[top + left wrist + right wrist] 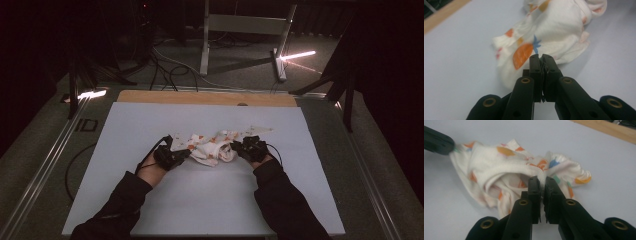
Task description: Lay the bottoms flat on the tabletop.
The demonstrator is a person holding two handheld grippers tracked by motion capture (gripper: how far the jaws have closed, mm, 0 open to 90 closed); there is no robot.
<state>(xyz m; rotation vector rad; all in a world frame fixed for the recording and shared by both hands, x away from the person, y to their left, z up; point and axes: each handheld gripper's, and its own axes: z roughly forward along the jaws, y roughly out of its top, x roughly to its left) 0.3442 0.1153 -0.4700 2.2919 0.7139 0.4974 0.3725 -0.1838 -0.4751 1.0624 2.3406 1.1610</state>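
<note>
Both claws clamped now: left claw (pixel 541 58) pinched tight on an edge of the printed cloth (pixel 212 145), jaws nearly together w/ just a thin fold betw. them; right claw (pixel 541 180) likewise closed down on the hemmed rim at the opposite end. Cloth sits bunched mid-counter (pixel 200 200), a crumpled heap strung left-to-right betw. the two hands, so its long axis runs straight across, claw to claw. Each hand is right at its own end, neither nearer than the other. Looks like the next move is a spread, pulling the ends apart and up to open the bundle out. Nothing in the way: bare white surface on all sides, wooden strip (pixel 207 97) well behind, frame legs (pixel 205 42) off the counter at the far end. Main risk, I'd say, a thin pinch slipping as tension comes on.
</note>
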